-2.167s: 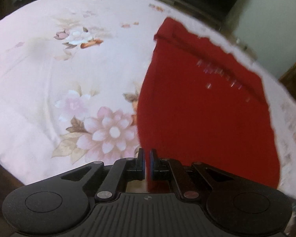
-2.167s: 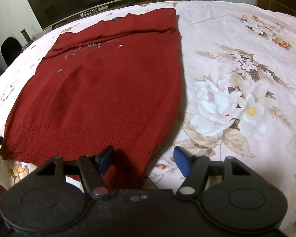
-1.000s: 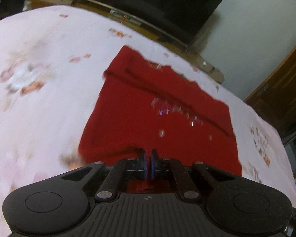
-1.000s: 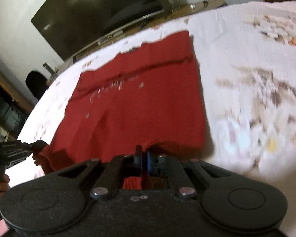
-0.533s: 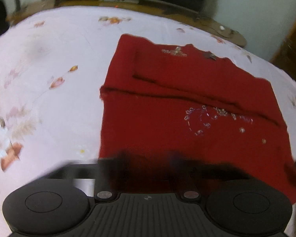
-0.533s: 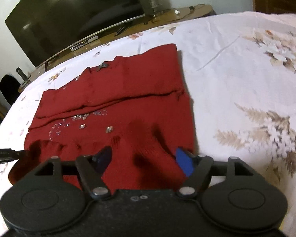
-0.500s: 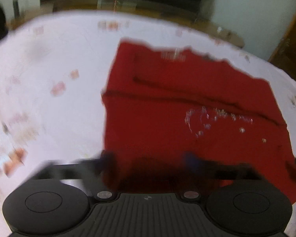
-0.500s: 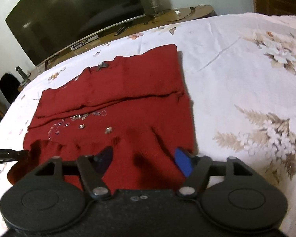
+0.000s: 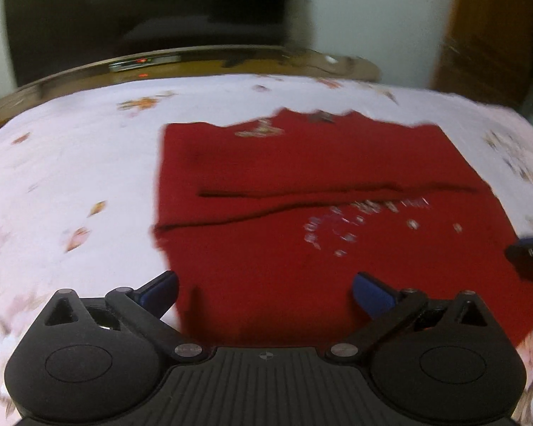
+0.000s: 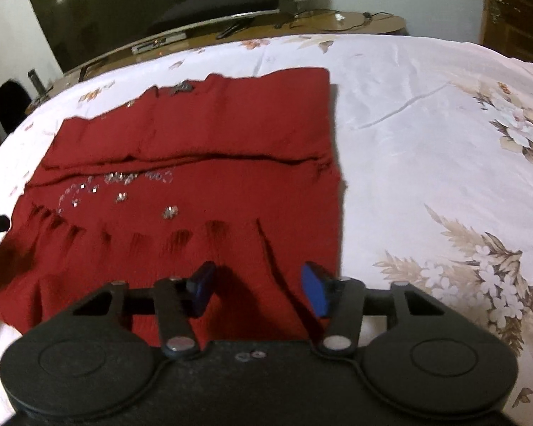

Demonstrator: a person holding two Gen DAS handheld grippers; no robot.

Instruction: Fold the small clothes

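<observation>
Left wrist view first: the left hand-held gripper (image 9: 264, 293) hangs over the near hem of the red sweater (image 9: 319, 213), blue pads spread wide with nothing between them, one fingertip (image 9: 160, 289) just off the garment's left edge over the floral bedsheet (image 9: 71, 177). That sweater lies flat on the bed, folded crosswise, a dark fold line running across its middle and a scatter of silver sequins (image 9: 355, 223) just below that line. At the far right edge of this view the tip of the right hand-held gripper (image 9: 529, 254) pokes in beside the cloth. Over on the right wrist view, that gripper's pads also stand well apart and hold nothing, poised above the gathered lower band of the sweater near its right edge. Big pale flowers (image 10: 522, 131) print the sheet to the right of the garment. Beyond the bed sits a dark television (image 10: 152, 0) on a low wooden stand (image 10: 302, 23), picture a bit blurred
</observation>
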